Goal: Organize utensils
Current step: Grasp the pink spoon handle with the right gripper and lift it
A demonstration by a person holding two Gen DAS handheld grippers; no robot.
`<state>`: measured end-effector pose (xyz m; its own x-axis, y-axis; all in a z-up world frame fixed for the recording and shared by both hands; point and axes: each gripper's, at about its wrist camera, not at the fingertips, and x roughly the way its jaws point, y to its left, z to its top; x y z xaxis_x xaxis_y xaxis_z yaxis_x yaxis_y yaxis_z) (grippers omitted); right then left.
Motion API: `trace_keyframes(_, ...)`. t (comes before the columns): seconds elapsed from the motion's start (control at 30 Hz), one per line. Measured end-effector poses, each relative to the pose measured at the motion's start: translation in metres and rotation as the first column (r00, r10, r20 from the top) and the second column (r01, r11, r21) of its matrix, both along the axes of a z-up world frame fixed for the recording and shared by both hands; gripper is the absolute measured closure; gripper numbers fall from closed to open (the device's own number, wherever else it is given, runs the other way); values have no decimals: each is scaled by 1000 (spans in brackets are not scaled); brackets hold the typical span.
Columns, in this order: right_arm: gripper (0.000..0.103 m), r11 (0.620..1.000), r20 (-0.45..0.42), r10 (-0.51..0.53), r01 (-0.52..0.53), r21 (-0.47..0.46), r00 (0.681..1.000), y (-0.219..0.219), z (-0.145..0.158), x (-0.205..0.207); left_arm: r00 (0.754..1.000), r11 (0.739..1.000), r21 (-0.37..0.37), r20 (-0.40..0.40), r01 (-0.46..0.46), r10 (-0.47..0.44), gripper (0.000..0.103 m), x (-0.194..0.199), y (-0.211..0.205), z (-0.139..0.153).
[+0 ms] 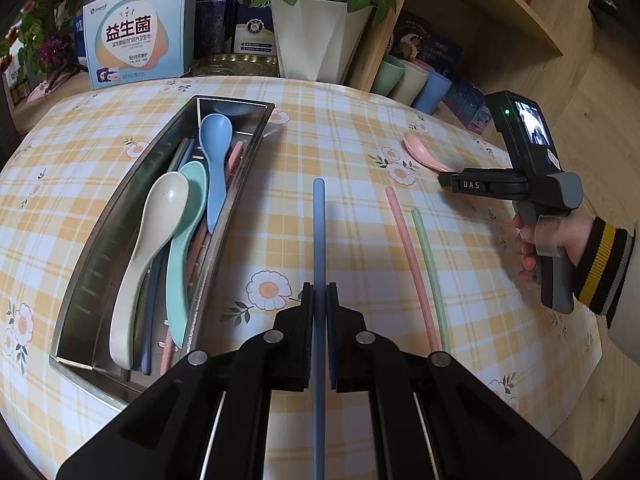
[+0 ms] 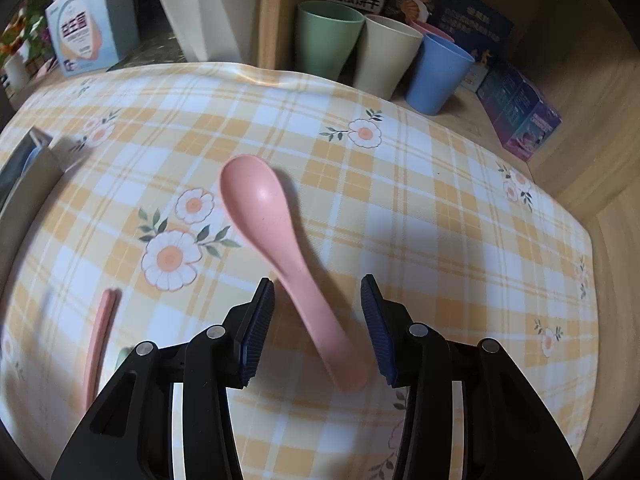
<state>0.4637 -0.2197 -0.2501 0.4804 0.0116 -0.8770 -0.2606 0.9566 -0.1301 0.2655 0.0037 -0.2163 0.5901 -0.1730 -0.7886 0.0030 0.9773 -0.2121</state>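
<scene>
On counter, beside metal tray: left hand-held gripper clamped on blue chopstick. Right hand-held gripper apart, straddling pink spoon handle, untouched. Step: gathering strays. Next, probably: close on handle, carry both to tray.

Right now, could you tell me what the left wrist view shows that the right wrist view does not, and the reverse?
Only the left wrist view shows the left gripper shut on the blue chopstick and the three spoons in the metal tray.

Only the right wrist view shows the right gripper open around the pink spoon's handle, pads apart from it.

Both show the pink spoon, pink chopstick, cups and checked tablecloth.
</scene>
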Motion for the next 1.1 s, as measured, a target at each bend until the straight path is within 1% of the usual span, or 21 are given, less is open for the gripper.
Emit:
trace_keyframes(0.13, 72, 999, -25, -5, 6, 43, 1000, 0, -2, 5, 1000, 1000, -1, -1, 0, 0, 97, 1, 0, 0)
trace_keyframes(0.23, 80, 997, -40, -25, 28, 74, 999, -1, -2, 5, 1000, 1000, -2, -2, 3, -3, 97, 1, 0, 0)
trace_keyframes(0.27, 87, 994, -50, -34, 38, 98, 998, -2, -2, 4, 1000, 1000, -2, -2, 3, -3, 97, 1, 0, 0)
trace_keyframes(0.3, 91, 991, -59, -44, 51, 120, 997, -3, -2, 3, 1000, 1000, -1, -1, 3, -3, 97, 1, 0, 0)
trace_keyframes(0.43, 91, 977, -80, -93, 107, 184, 992, -7, -2, -7, 1000, 1000, -2, 0, 4, -4, 97, 0, 0, 1)
trace_keyframes(0.47, 91, 968, -77, -111, 126, 215, 991, -10, -1, -11, 1000, 1000, -2, 3, 6, -6, 97, 0, -1, 2)
trace_keyframes(0.6, 92, 923, -65, -171, 183, 337, 983, -16, 5, -37, 1000, 1000, -4, 8, 6, -6, 97, -2, -1, 4)
trace_keyframes(0.73, 92, 886, -46, -197, 198, 419, 979, -13, 13, -68, 1000, 1000, -9, 12, 6, -6, 97, -3, -1, 5)
trace_keyframes(0.83, 92, 851, -32, -217, 206, 483, 976, -9, 20, -95, 1000, 1000, -9, 21, 6, -6, 97, -5, 1, 9)
trace_keyframes(0.93, 92, 799, -38, -255, 232, 554, 966, -7, 24, -122, 999, 1000, 1, 34, 5, -5, 97, -7, 5, 14)
trace_keyframes(1.0, 92, 778, -40, -264, 237, 582, 964, -5, 26, -135, 999, 1000, 6, 43, -1, 1, 97, -8, 11, 19)
trace_keyframes(1.1, 92, 764, -45, -253, 228, 603, 966, -2, 28, -145, 999, 1000, 1, 53, 2, -2, 97, -8, 22, 27)
